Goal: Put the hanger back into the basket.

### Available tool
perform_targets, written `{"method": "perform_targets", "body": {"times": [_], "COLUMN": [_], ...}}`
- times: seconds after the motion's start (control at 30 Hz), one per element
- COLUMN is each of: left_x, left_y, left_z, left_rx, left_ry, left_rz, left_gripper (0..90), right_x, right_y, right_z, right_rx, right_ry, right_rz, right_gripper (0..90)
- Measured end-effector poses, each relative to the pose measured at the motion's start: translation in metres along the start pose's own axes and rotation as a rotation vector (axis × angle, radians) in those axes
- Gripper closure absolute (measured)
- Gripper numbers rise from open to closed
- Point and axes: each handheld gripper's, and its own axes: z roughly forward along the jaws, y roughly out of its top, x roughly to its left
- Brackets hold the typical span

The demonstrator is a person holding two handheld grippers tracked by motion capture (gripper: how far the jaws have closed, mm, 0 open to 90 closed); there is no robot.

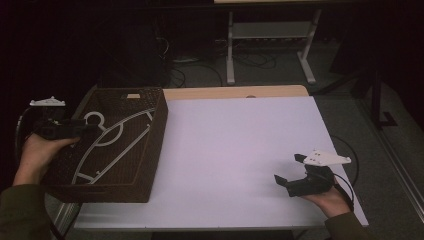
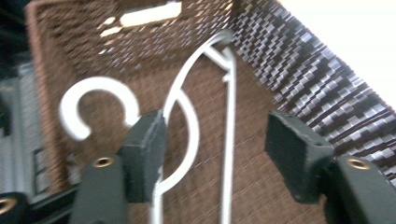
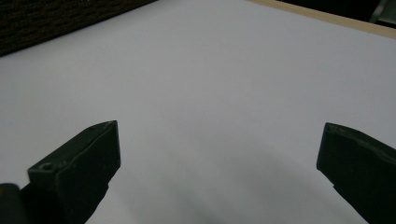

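A white clothes hanger (image 1: 112, 137) lies flat on the bottom of a dark woven basket (image 1: 155, 145) at the table's left end. My left gripper (image 1: 89, 128) reaches over the basket's left rim, just above the hanger's hook. In the left gripper view its jaws (image 2: 215, 149) stand apart. The hanger's hook and curved arm (image 2: 189, 116) lie below and between them, and the pads do not press on it. My right gripper (image 1: 288, 167) rests low over the white tabletop near the front right, open and holding nothing (image 3: 219, 158).
The white table (image 1: 235, 145) stretches between the basket and my right hand. In the right gripper view the basket's wall (image 3: 46, 23) is at the far upper left. Beyond the table are a desk frame (image 1: 270, 45) and floor cables.
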Motion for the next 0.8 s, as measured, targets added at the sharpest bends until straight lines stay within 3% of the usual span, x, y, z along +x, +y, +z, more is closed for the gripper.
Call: {"method": "perform_targets", "body": {"times": [0.4, 0.8], "left_x": [-0.048, -0.099], "left_y": [0.013, 0.006], "left_z": [0.009, 0.021], "left_rx": [-0.143, -0.299], "left_ry": [-0.093, -0.184], "left_rz": [0.017, 0.063], "left_gripper": [20.4, 12.9], "right_x": [-0.003, -0.007], "right_y": [0.008, 0.027], "right_z": [-0.006, -0.014], "right_rx": [-0.048, -0.124], "right_ry": [0.001, 0.005], "right_rz": [0.011, 0.045], "right_gripper": [0.0, 0.0]}}
